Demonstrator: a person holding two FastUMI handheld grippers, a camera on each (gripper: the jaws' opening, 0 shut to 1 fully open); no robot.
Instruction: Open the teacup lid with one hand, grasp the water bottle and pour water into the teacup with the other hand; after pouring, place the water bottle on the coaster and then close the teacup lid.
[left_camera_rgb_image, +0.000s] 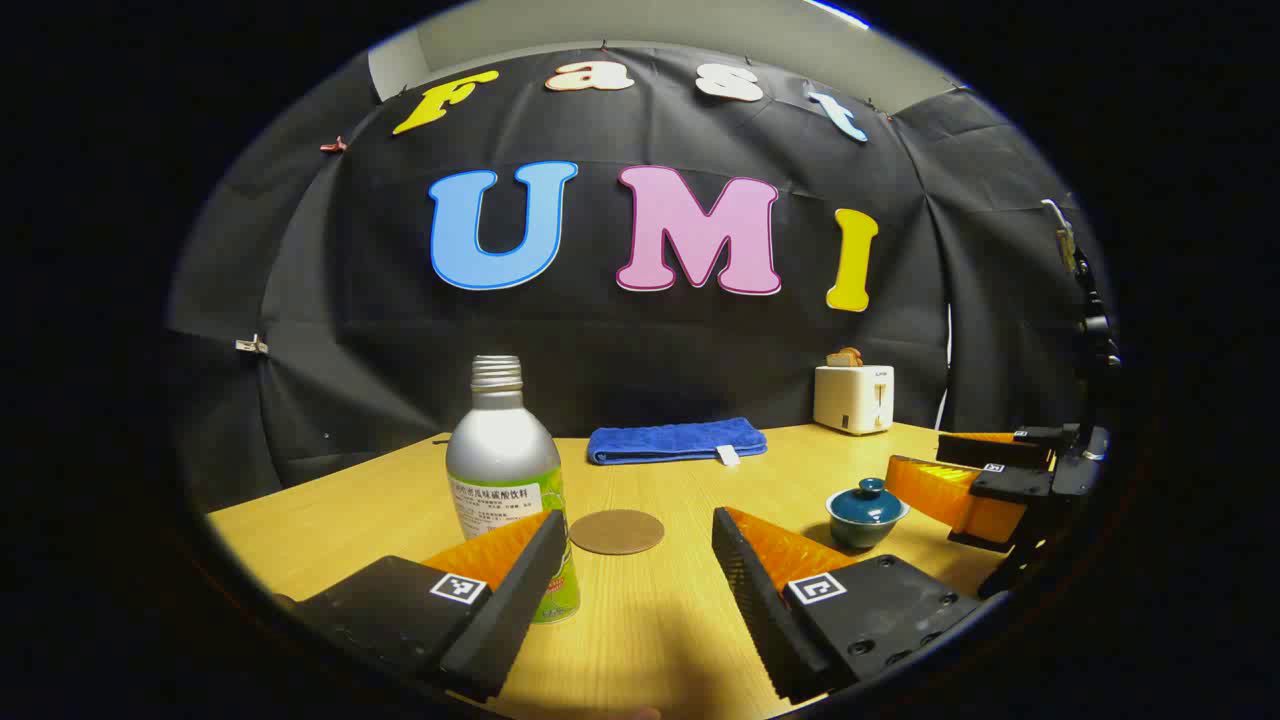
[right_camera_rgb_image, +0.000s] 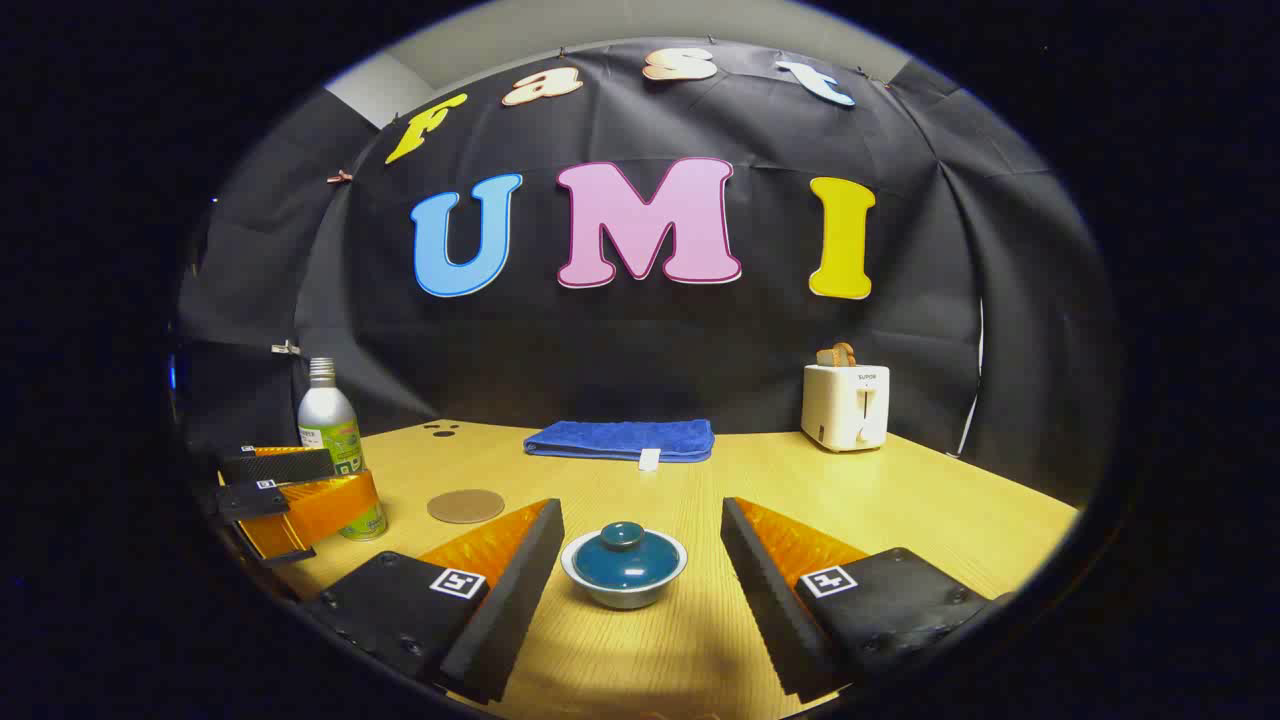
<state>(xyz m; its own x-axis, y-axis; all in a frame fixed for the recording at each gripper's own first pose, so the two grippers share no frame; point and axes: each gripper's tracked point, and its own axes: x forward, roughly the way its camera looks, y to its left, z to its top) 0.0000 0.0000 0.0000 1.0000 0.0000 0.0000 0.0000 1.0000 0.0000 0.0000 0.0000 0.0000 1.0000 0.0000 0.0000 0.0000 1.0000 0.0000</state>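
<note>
L gripper (left_camera_rgb_image: 635, 590) is spread wide w/ nothing between the fingers, hovering low over the wooden table (left_camera_rgb_image: 650, 620). The water bottle (left_camera_rgb_image: 505, 480) stands upright, cap off, just behind the left finger, partly hidden by it at its base. The round brown coaster (left_camera_rgb_image: 617, 531) lies flat on the table a bit past the fingertips, just right of the bottle, apart from it.

R gripper (right_camera_rgb_image: 640, 585) is also wide open, gripping nothing. The teacup (right_camera_rgb_image: 624, 578) sits on the table btwn its two fingers, clear of both, w/ the lid (right_camera_rgb_image: 624, 555) on and its knob up. In the left gripper view the teacup (left_camera_rgb_image: 866, 515) is to the right, w/ the right gripper's fingers just beside it.

In the right gripper view the bottle (right_camera_rgb_image: 338, 450) stands far left, w/ the left gripper's fingers in front of its lower part; coaster (right_camera_rgb_image: 465, 505) lies near it.

Further back, a folded blue towel (right_camera_rgb_image: 622, 440) lies near the table's rear edge. A white toaster (right_camera_rgb_image: 845, 405) w/ toast in its slot stands at the back right.
</note>
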